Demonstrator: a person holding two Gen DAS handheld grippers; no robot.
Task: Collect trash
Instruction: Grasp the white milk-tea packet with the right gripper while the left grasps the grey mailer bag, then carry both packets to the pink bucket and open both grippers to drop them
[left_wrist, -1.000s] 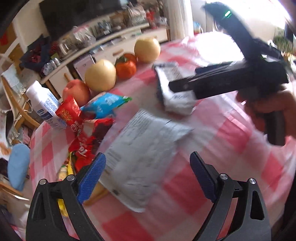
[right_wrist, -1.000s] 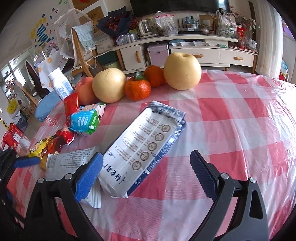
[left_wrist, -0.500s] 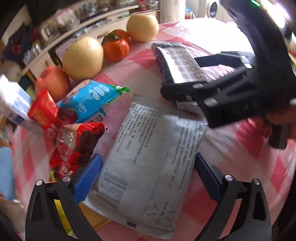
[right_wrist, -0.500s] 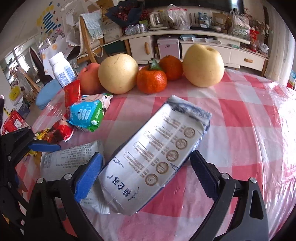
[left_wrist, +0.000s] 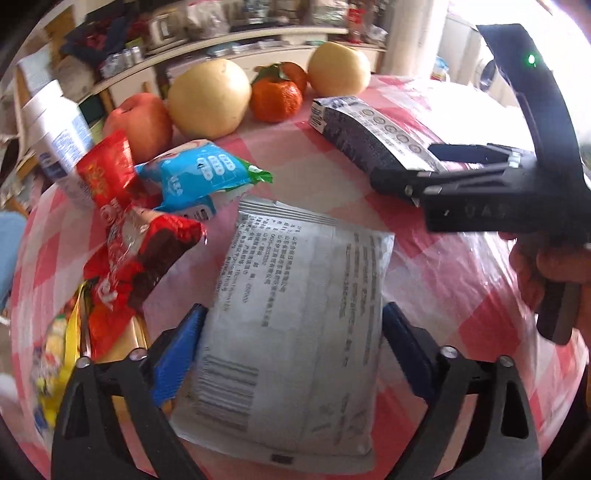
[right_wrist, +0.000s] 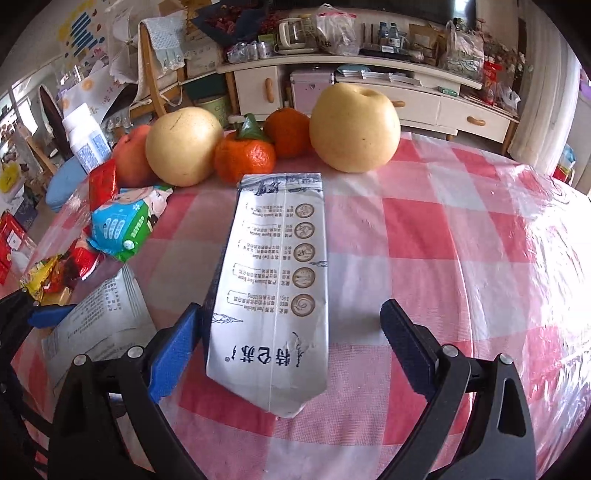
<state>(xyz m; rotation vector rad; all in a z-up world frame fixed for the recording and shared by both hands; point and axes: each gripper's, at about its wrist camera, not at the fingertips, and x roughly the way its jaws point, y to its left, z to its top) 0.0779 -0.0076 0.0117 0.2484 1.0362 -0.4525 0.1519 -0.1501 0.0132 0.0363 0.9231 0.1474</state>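
Trash, item one: grey flat packet (left_wrist: 303, 325), lying face-down on the checked surface (right_wrist: 424, 229), with the left gripper (left_wrist: 291, 343) straddling its near half. Its fingers have just been narrowing; the packet is sitting between the blue pads (left_wrist: 177, 354), the left pad at its edge, the right one just beside the other edge, and no firm pinch is showing yet.

Trash, item two: silver pouch (right_wrist: 273, 295), lying lengthwise just to the right of the grey packet, its near end between the fingers of the right gripper (right_wrist: 291, 343). Those fingers are standing wide; the left pad is beside the pouch's edge, the right pad well apart from it.

Handling note: both wrappers are looking thin and slack, so closing squarely across the width and letting the film buckle upward should be giving a surer hold than nipping a corner. The right gripper is probably needing to centre before closing.

Writing: grey packet is carrying small printed text and a barcode, too blurred to read. Silver pouch is showing five round emblems in a row and large Chinese characters near its lower end.

Surrounding stock: red wrappers (left_wrist: 125, 236) and blue wrapper (left_wrist: 199, 177) heaped to the left; pears (right_wrist: 354, 125), tangerines (right_wrist: 245, 157), apple (left_wrist: 142, 122) and white bottle (right_wrist: 86, 138) are waiting behind.
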